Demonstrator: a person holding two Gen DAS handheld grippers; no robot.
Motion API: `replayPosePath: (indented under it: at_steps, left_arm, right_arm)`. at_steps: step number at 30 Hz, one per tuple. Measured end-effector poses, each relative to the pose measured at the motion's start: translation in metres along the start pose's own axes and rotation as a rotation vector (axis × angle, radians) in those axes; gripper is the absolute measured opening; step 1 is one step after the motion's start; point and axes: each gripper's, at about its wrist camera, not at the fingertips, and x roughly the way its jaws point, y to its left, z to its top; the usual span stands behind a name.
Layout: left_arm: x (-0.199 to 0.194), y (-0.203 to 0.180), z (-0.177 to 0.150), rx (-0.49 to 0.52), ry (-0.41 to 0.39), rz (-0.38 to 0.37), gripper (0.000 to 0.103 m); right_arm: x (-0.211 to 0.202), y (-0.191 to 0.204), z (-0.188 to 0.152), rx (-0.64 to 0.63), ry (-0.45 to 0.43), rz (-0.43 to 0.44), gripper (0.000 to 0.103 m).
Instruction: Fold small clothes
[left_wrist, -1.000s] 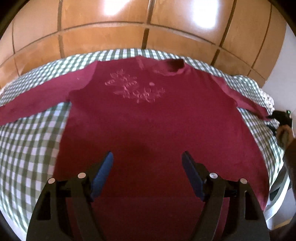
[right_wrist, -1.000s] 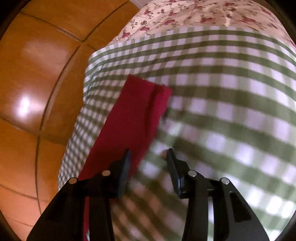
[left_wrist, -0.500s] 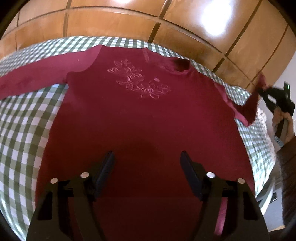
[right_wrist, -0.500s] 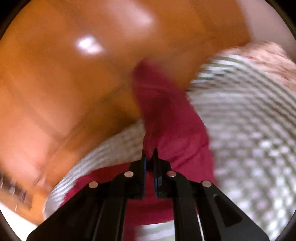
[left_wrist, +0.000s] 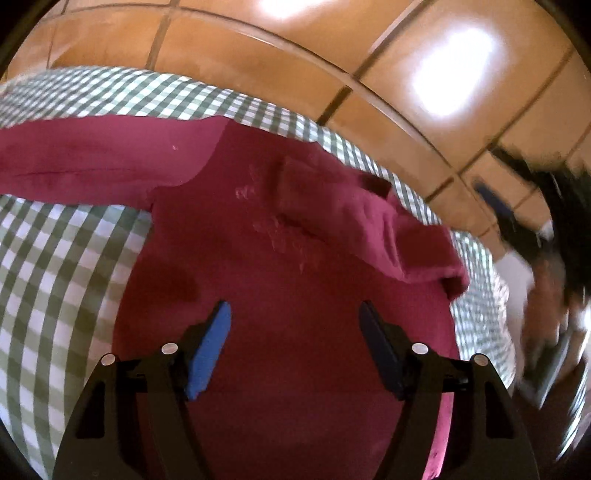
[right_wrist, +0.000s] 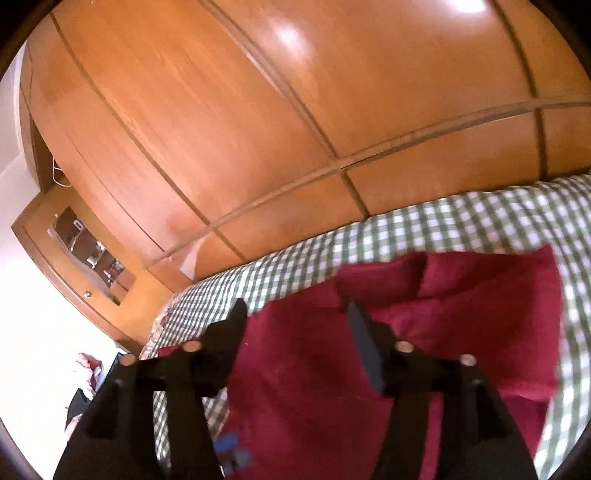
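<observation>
Plainly both tongs, left (left_wrist: 295, 332) and right (right_wrist: 295, 332), gape empty over the shirt (left_wrist: 295, 288), its embroidery half-hidden.

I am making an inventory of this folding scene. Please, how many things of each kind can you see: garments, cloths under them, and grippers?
Garments: 1, the maroon long-sleeved top
Checked cloths: 1, the green-and-white cloth
Grippers: 2, the left gripper and the right gripper, both with fingers apart
Total: 4
</observation>
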Motion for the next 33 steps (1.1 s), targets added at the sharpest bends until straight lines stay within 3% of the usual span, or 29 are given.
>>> replayPosePath:
  at_steps: [7, 11, 15, 17, 18, 21, 22, 24, 27, 29, 32, 33]
  left_arm:
    - [0.036, 0.004, 0.039, -0.041, 0.021, 0.001, 0.070]
    - [0.063, -0.002, 0.058, -0.042, 0.043, 0.010, 0.071]
    - [0.091, -0.011, 0.074, -0.048, 0.073, 0.013, 0.070]
    - [0.103, -0.013, 0.080, -0.059, 0.088, 0.010, 0.064]
    - [0.108, -0.014, 0.083, -0.062, 0.094, 0.019, 0.055]
    - [0.117, -0.022, 0.093, -0.045, 0.115, 0.021, 0.011]
    - [0.112, -0.025, 0.096, -0.044, 0.099, 0.005, 0.007]
    - [0.090, -0.030, 0.105, -0.041, 0.017, -0.032, 0.007]
    - [0.048, -0.023, 0.115, -0.055, -0.089, -0.070, 0.007]
    - [0.042, -0.018, 0.113, -0.039, -0.081, -0.061, 0.007]
    - [0.057, -0.010, 0.097, 0.023, -0.017, 0.056, 0.007]
    - [0.062, -0.006, 0.091, 0.024, 0.006, 0.078, 0.007]
  right_arm:
    - [-0.064, -0.074, -0.058, 0.146, 0.023, -0.164, 0.065]
    - [-0.089, -0.113, -0.083, 0.252, 0.028, -0.210, 0.065]
    - [-0.084, -0.117, -0.087, 0.211, 0.050, -0.324, 0.065]
    - [-0.068, -0.119, -0.086, 0.172, 0.070, -0.387, 0.065]
    - [-0.060, -0.119, -0.083, 0.166, 0.075, -0.408, 0.065]
    - [-0.035, -0.127, -0.074, 0.168, 0.057, -0.492, 0.065]
    - [-0.030, -0.132, -0.070, 0.174, 0.044, -0.499, 0.064]
    - [-0.026, -0.138, -0.059, 0.206, -0.011, -0.525, 0.062]
    - [-0.033, -0.139, -0.056, 0.222, -0.068, -0.497, 0.063]
    - [-0.025, -0.136, -0.063, 0.182, -0.013, -0.495, 0.064]
    - [-0.017, -0.133, -0.080, 0.142, 0.104, -0.499, 0.064]
    - [-0.020, -0.128, -0.084, 0.095, 0.092, -0.487, 0.064]
